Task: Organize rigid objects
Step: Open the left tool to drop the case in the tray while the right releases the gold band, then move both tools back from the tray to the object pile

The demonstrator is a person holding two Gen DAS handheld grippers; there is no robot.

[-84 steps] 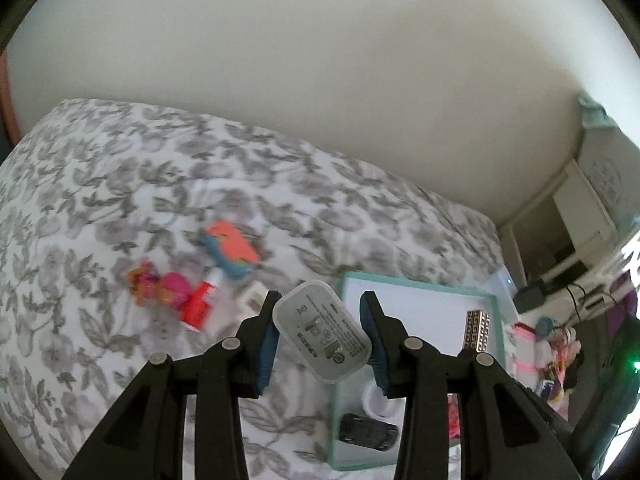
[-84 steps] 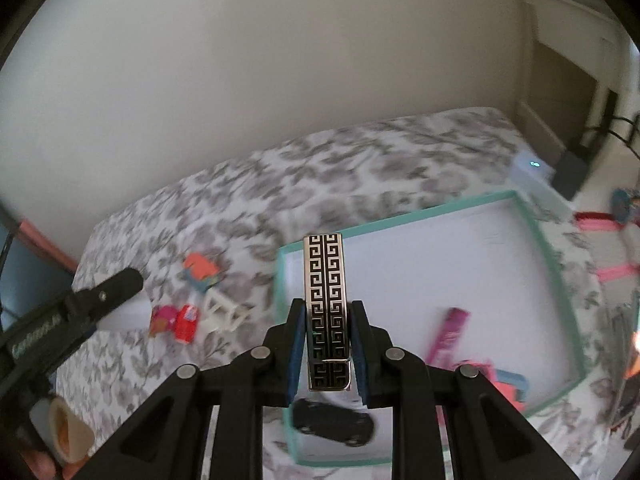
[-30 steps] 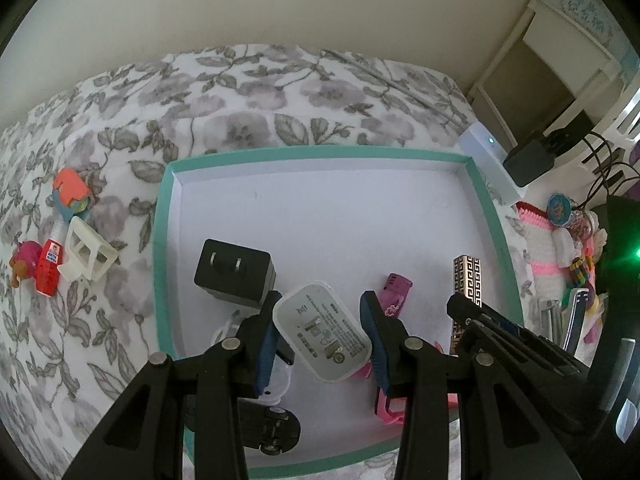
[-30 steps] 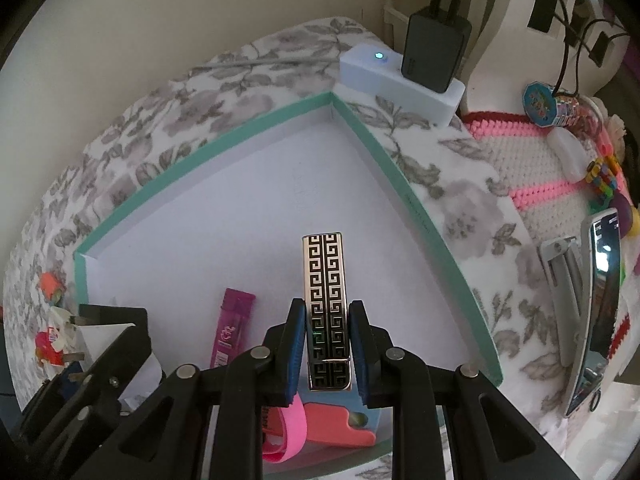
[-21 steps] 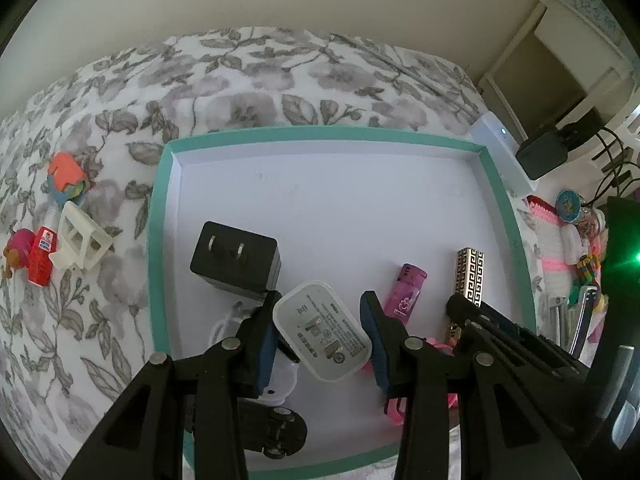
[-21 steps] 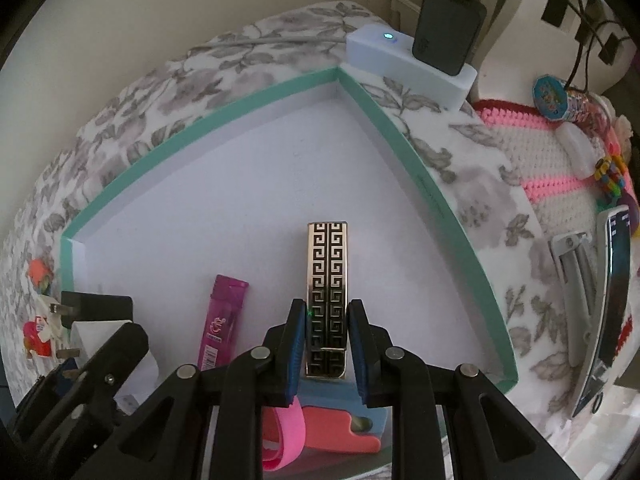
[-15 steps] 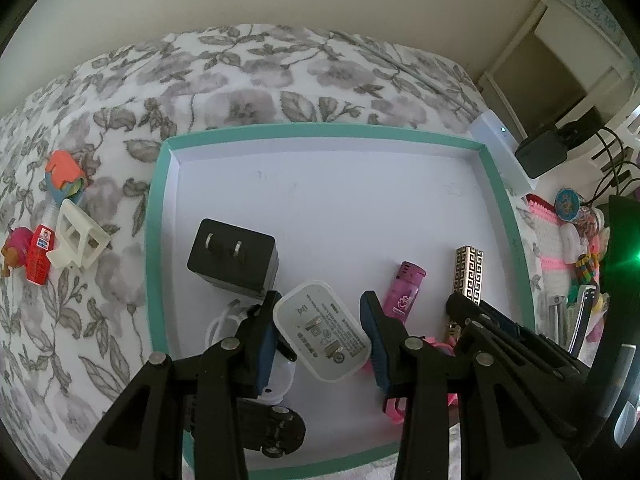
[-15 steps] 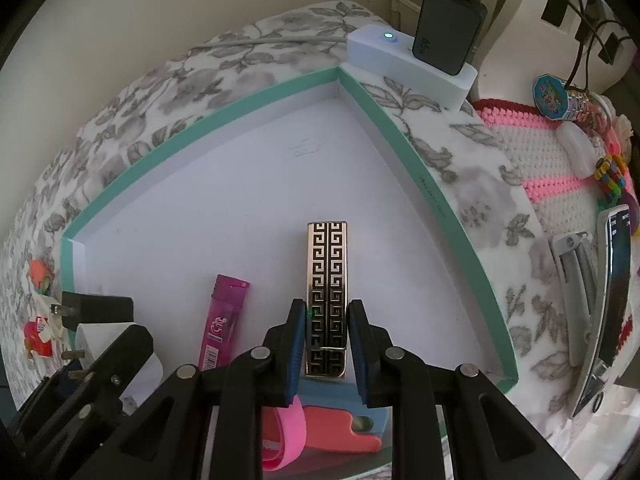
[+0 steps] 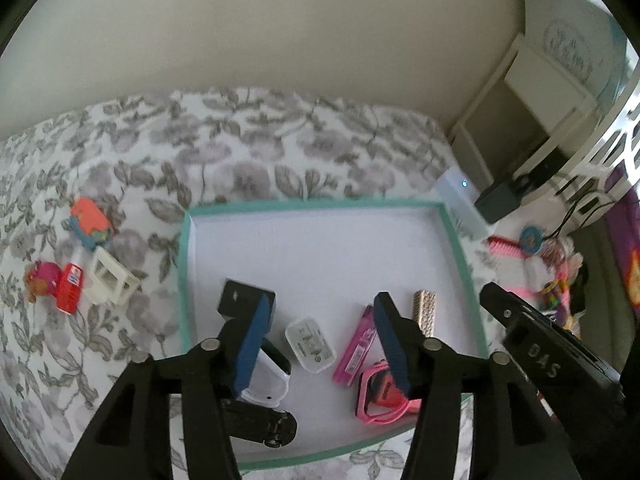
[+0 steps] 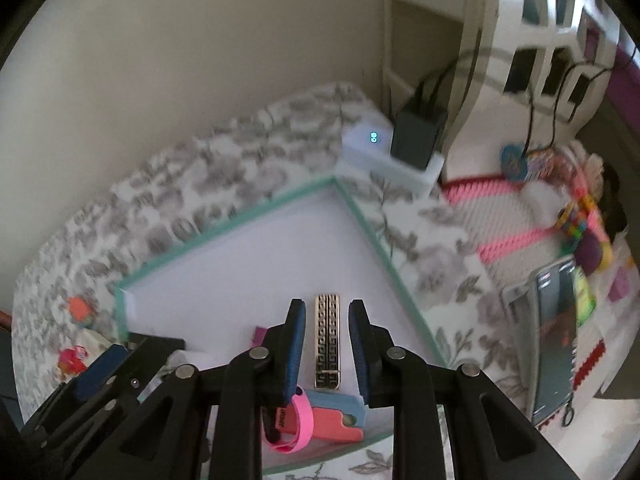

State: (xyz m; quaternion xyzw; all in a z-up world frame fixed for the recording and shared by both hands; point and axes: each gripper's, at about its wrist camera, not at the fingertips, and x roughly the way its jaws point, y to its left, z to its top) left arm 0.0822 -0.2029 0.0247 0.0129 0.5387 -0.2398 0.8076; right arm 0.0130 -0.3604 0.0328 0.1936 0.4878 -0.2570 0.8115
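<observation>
1. Bedroom corner: beige wall, bed with a grey floral bedspread (image 9: pixel 248 148). A shallow teal-rimmed tray (image 9: pixel 316 205) sits on it and serves as the collection spot.
2. My left tool (image 9: pixel 320 336): its jaws have just been opening and now stand wide with nothing between the pads. The white charger (image 9: pixel 309 343) lies flat on the tray floor below, clear of both pads. That drop looks done.
3. My right tool (image 10: pixel 326 344): jaws parted a little, pads clear of the gold patterned case (image 10: pixel 328 342), which lies flat in the tray in line with the gap. Not gripped, so I judge that one placed too.
4. Also in the tray: black plug adapter (image 9: pixel 245 298), magenta tube (image 9: pixel 356 346), pink strap (image 9: pixel 380 400), a black toy car (image 9: pixel 264 424) at the near rim, and a white item partly hidden under my left finger. The right view also shows a coral-and-blue piece (image 10: pixel 340 420) beside the strap.
5. Still outside, on the bedspread left of the tray: white frame piece (image 9: pixel 110 282), red-capped small tube (image 9: pixel 70 286), pink doll figure (image 9: pixel 40 280), orange-and-blue toy (image 9: pixel 90 224). All well apart from the rim.
6. My read: more than half done. Those four are left, and both tools are free to fetch them.
7. Clutter to the right of the bed (power strip, phone, beads) doesn't look like part of the job; can't be sure.
</observation>
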